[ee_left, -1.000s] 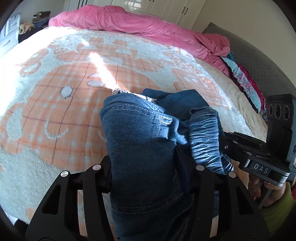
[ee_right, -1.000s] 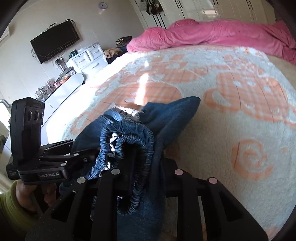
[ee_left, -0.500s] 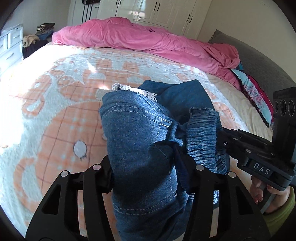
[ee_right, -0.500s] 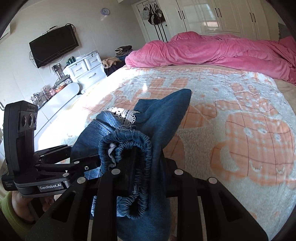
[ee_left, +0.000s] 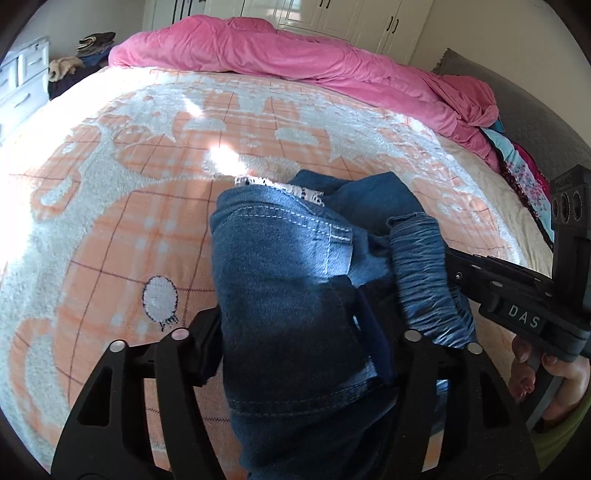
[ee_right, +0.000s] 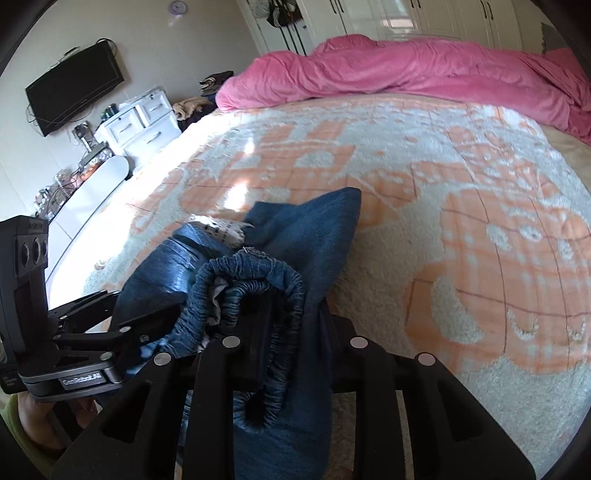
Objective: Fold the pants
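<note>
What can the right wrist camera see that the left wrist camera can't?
Only the right wrist view shows the black TV and the wall clock. Only the left wrist view shows the grey headboard and the flowery bedding beside it. Both show the jeans, the pink duvet, the orange blanket and the white drawers.

Blue denim pants (ee_left: pixel 288 295) on a fluffy, fleecy blanket (ee_left: pixel 129 177)
</note>
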